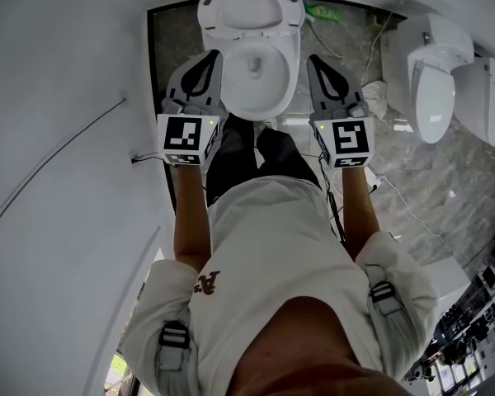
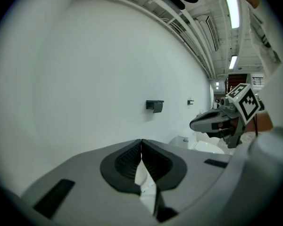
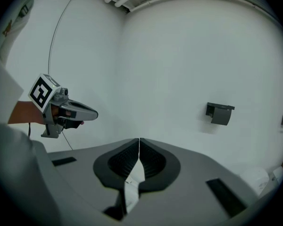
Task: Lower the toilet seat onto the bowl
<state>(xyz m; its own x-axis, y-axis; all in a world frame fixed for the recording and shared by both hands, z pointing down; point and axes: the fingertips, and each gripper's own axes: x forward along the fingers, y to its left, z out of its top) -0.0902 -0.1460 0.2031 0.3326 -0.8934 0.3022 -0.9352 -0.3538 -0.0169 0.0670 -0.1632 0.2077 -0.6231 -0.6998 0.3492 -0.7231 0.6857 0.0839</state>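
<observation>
Jaws of the left gripper (image 1: pixel 208 56) and right gripper (image 1: pixel 316 60) are pressed together, empty, either side of the toilet bowl (image 1: pixel 260 110).

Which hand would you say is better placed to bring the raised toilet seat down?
Left, narrowly, I think: the left tongs lie right beside the bowl rim below the raised seat; the right tongs stand slightly further off. Both are shut and empty.

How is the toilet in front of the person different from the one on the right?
The front toilet is open and shows its inside; the right toilet looks closed on top. The front toilet sits between the left gripper and right gripper; the right toilet stands off to the side, away from both. Both are white.
</observation>
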